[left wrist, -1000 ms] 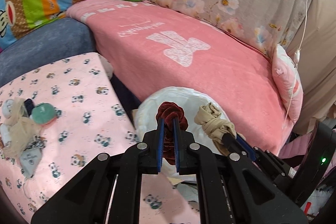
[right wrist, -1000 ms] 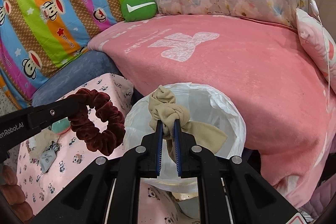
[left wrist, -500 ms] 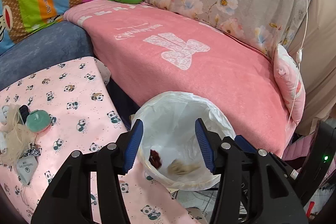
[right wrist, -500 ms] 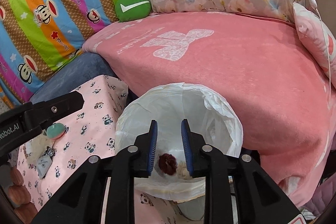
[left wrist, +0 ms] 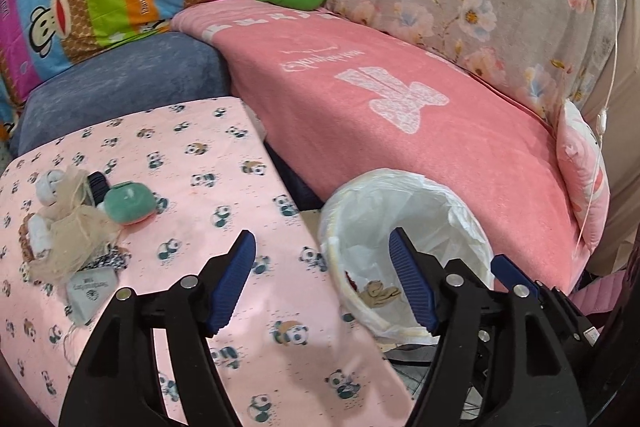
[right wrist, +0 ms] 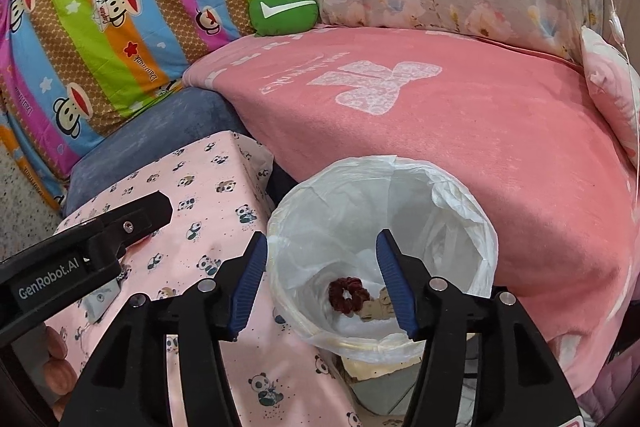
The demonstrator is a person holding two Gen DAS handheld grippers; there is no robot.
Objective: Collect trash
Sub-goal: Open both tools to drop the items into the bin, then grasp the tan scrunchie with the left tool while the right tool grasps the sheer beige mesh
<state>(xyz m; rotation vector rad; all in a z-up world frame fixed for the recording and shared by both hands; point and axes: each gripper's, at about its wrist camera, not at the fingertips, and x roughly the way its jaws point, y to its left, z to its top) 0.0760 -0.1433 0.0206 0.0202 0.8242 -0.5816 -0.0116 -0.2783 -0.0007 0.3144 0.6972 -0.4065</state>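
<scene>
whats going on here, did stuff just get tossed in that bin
Yes. A person with a gripper in each hand is clearing odds and ends off the panda-print table. The left gripper and right gripper have just opened their jaws, empty; the dark red scrunchie and beige cloth lie in the lined bin. A small pile remains.

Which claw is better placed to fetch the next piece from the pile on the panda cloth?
Probably the left claw: open and empty, with the pile just to its left, while the right claw hangs over the bin.
</scene>
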